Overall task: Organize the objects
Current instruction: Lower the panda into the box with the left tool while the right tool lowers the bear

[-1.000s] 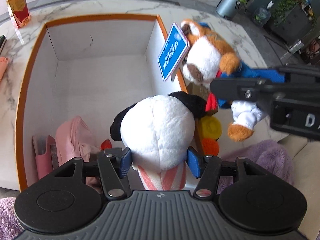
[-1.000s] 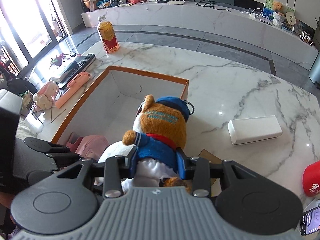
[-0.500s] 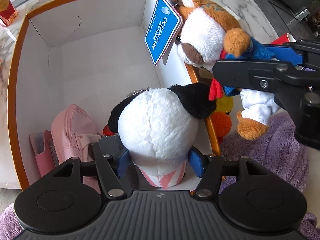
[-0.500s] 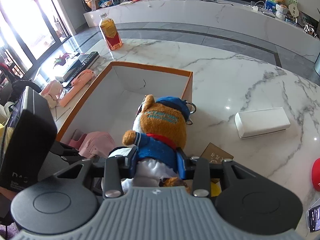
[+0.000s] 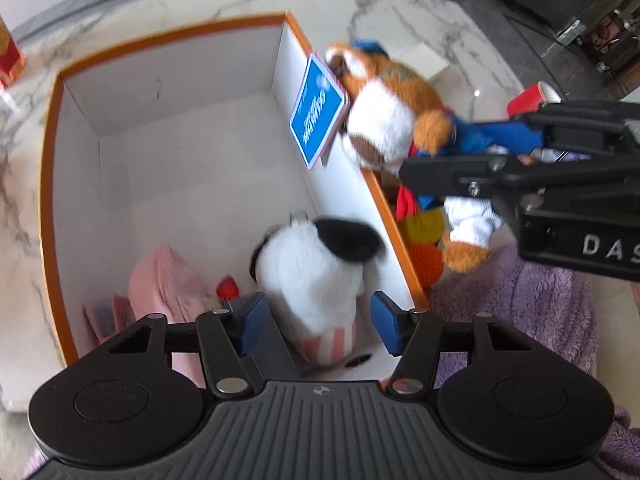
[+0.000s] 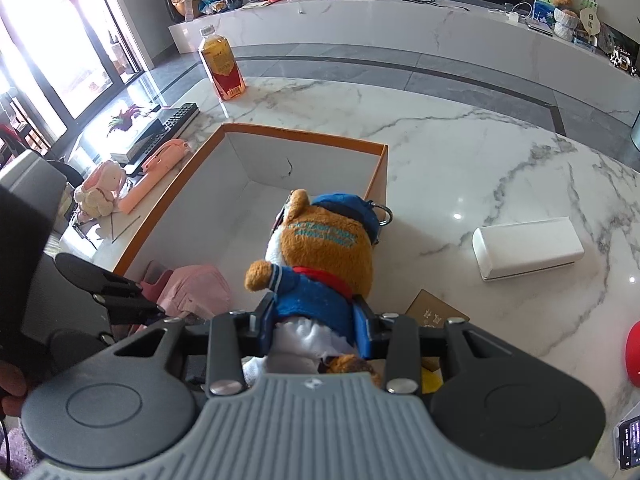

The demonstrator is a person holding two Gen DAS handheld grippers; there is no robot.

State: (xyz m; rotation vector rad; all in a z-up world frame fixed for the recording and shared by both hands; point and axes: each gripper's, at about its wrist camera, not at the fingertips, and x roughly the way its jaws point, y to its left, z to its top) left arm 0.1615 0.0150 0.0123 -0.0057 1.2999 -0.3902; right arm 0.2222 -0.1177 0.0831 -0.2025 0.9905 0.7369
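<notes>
Penguin down, fox next!
Left tongs (image 5: 316, 326) apart above the black-and-white plush penguin (image 5: 316, 264); right tongs (image 6: 316, 326) clamp the orange plush fox (image 6: 326, 258) over the orange-rimmed white box (image 6: 304, 136), right wall.

On your marble desk (image 6: 460, 152) a bottle of amber drink (image 6: 221, 68) stands upright at the far left edge. A black keyboard (image 6: 168, 126) lies left of it on a lower surface, with a pink handset (image 6: 158, 168) and a small pale plush (image 6: 100, 192) nearby. To your right sits a white rectangular case (image 6: 528, 246). A phone (image 6: 630, 442) shows at the bottom right corner. A purple fluffy blanket (image 5: 532, 304) lies beside the desk.
</notes>
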